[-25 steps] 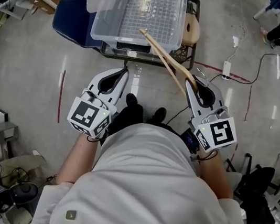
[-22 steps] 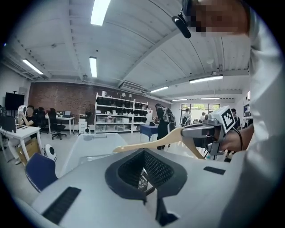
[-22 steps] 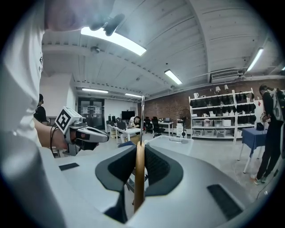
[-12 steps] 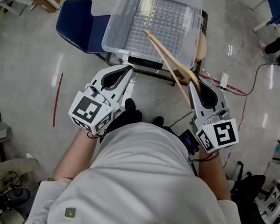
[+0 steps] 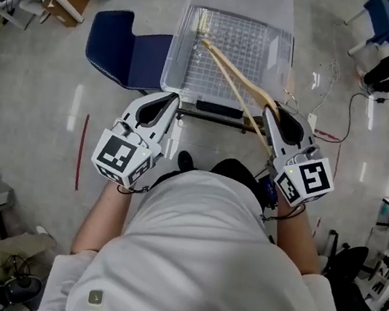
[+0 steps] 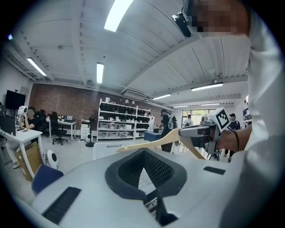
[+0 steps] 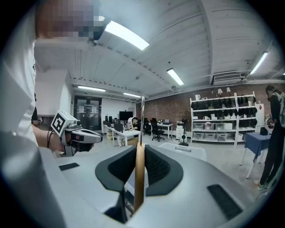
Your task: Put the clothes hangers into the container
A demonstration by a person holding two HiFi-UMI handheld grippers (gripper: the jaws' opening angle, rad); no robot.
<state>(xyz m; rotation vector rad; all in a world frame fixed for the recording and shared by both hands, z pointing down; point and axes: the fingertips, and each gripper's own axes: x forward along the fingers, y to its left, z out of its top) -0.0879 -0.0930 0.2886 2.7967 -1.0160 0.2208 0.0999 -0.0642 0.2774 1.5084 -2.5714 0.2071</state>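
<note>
Step in hand: getting the wooden hanger (image 5: 232,74) down into the clear container (image 5: 176,52). The right tongs (image 5: 270,112) pinch the hanger at its near end, thin edge upright between the pads. The long arm juts out ahead, and its far tip sits over the container's open top. The left tongs (image 5: 174,98) are pressed together with nothing in them, just short of the near rim.

The container stands on a dark stand (image 5: 215,120), with a blue chair (image 5: 124,47) beside it on the left.

To do it well:
- Carry the pinch past the near rim.
- Dip the far tip first and lay the hanger along the long side.
- Let go only once the whole hanger is inside the walls (an end grip likely lets it swing).
- Keep the left tongs off the rim.

A pale strip by the far left wall may be another hanger, but I cannot tell.
</note>
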